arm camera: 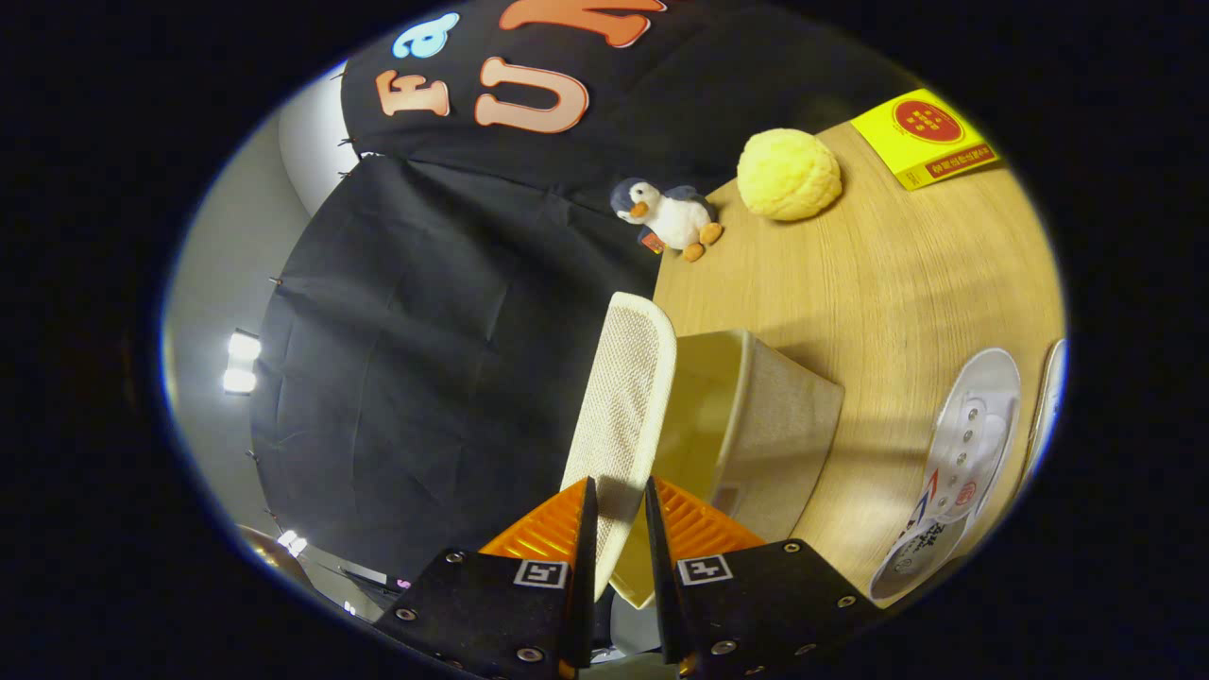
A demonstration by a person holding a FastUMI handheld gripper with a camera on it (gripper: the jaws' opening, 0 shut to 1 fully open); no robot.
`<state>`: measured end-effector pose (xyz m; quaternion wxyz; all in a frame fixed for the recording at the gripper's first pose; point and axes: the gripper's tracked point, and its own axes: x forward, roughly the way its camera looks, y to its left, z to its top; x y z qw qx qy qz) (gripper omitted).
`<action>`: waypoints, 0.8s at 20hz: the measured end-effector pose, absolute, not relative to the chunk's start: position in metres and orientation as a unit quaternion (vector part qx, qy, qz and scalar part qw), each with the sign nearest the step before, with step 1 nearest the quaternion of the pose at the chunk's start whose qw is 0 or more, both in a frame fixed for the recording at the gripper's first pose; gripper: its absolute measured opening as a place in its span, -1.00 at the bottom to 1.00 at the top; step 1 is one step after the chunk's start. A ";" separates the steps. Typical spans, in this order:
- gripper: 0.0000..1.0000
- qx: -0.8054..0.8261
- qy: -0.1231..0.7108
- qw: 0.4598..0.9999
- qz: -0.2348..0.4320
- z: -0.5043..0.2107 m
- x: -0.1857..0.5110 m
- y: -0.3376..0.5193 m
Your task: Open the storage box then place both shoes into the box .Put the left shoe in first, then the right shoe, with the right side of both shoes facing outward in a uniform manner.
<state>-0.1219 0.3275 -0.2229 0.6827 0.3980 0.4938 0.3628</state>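
Gripper (619,515): we have both fingers pinched on the lid's near edge.
Lid (623,397): fabric flap, light, flexible; swung up off the storage box (774,434) on the table (897,283).
Shoe (963,453): beside box; we judge its collar the best hold.

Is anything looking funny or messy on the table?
Nothing is spilled or broken. The claw pinches the box's lid, swung up. The white shoe lies flat by the box, and the toy penguin has tipped over.
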 end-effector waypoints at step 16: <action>-0.61 0.302 0.432 0.708 0.470 -0.104 -0.103 0.495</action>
